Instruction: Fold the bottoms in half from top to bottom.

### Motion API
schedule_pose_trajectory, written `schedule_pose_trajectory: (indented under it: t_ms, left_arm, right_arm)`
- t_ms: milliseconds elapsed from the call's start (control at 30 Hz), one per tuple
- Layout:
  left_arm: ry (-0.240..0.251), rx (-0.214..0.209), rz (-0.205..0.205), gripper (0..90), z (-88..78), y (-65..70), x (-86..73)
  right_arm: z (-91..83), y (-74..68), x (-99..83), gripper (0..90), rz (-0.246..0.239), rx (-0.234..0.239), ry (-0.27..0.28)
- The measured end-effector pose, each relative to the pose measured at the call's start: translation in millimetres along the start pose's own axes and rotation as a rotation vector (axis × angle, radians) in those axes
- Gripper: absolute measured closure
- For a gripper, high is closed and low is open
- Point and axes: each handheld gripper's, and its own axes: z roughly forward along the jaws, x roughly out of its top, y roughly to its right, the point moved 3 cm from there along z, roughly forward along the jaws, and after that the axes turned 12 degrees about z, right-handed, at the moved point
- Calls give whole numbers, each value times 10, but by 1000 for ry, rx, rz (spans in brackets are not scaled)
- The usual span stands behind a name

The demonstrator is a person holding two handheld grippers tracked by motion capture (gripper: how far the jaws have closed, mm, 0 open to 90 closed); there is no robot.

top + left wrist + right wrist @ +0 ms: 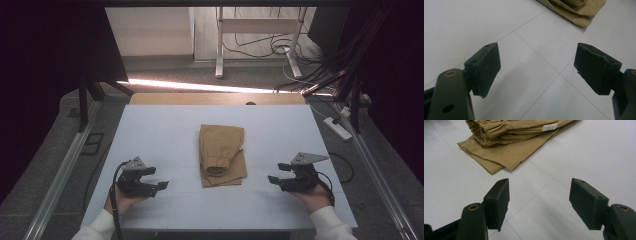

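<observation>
The left gripper (161, 179) is held with its 2 jaws spread wide and nothing between them, bare table (531, 50) being seen through the gap in the left gripper view; the right gripper (278, 173) is likewise spread, gripping and touching nothing. Both are pointed inward, toward each other, with the folded tan garment (221, 155) lying between them at the middle of the pale table top (160, 130). Its long axis runs away from the person, so its 2 long edges are presented, 1 to each gripper. Neither is in contact with it, and the 2 stand about equally far off. In the right gripper view the near corner of the cloth (506, 157) lies ahead and slightly left of the jaws, with an elastic waistband and a small white label (549, 127) on top
</observation>
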Motion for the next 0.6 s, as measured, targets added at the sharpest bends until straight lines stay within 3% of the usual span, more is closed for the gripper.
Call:
schedule_pose_trajectory:
  t_ms: [600]
  left_arm:
    - [2,2,-1,207,18,-2,-7]
  right_arm:
    - [0,-5,-28,333,-9,4,4]
